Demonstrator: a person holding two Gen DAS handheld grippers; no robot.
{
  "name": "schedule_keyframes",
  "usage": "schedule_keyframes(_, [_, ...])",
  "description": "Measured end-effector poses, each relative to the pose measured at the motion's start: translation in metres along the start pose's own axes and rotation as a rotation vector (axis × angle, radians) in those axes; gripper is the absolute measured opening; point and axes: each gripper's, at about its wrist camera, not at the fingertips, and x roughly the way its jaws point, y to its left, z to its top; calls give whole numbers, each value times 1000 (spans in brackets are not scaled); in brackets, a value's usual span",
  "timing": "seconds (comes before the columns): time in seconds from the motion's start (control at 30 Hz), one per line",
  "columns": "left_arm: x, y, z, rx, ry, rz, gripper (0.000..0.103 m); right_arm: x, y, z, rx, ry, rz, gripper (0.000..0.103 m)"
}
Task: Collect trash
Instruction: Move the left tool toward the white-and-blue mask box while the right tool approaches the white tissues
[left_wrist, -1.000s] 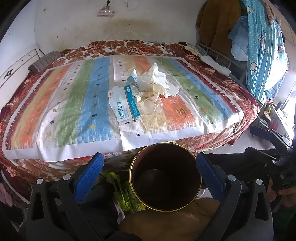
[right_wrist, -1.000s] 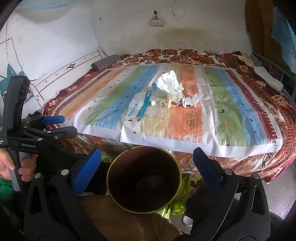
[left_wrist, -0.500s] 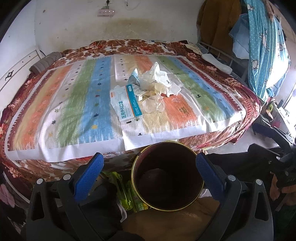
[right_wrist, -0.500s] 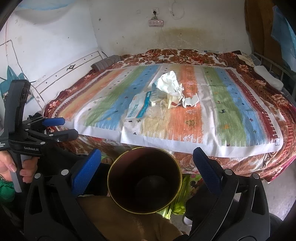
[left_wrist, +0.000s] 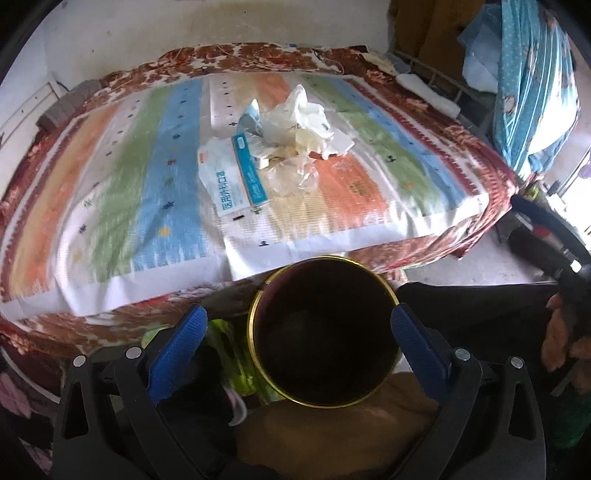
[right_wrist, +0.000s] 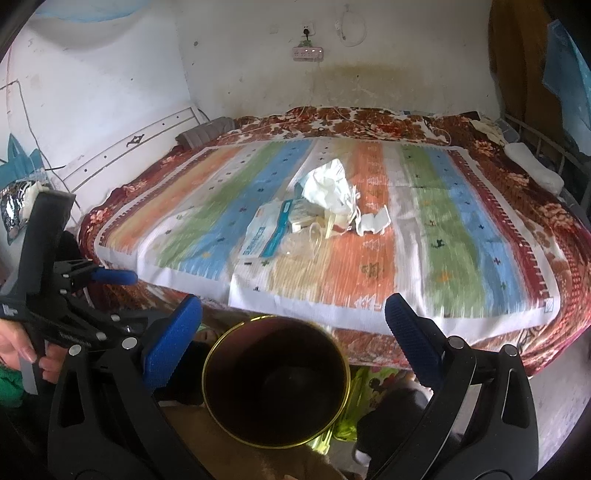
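On the striped mat (right_wrist: 436, 236) that covers the bed, near its middle, we see the trash pile (right_wrist: 325, 206): a crumpled white plastic bag (left_wrist: 301, 118), a flat white and blue mask packet (left_wrist: 231, 181), a clear wrapper (left_wrist: 295, 175) and a torn scrap of white paper (right_wrist: 375, 223) just beside them. Below the bed's near edge stands a dark bin with a gold rim (left_wrist: 323, 334), its mouth open toward us and nothing visible inside. We hold our left gripper (left_wrist: 295, 332) with both blue pads spread wide, the bin showing between them, gripping nothing. Our right gripper (right_wrist: 293, 325) is likewise released, its pads well apart above the bin. Both grippers hang well short of the trash, which lies untouched on the mat
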Motion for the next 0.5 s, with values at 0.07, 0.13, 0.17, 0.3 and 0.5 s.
schedule_keyframes(0.07, [2,-5,1,36,3,19,97,3,-2,6,1,2,7,94])
schedule_keyframes(0.13, [5,-10,4,66,8,43,97,6,-2,11,-7,7,8,94])
schedule_keyframes(0.17, [7,-12,6,84,14,57,97,9,-3,16,-15,7,3,94])
schedule_keyframes(0.3, [14,-14,16,141,37,111,97,17,-9,33,-10,-3,-11,94])
schedule_keyframes(0.5, [27,-13,34,227,53,164,97,31,-14,59,-11,-25,-34,94])
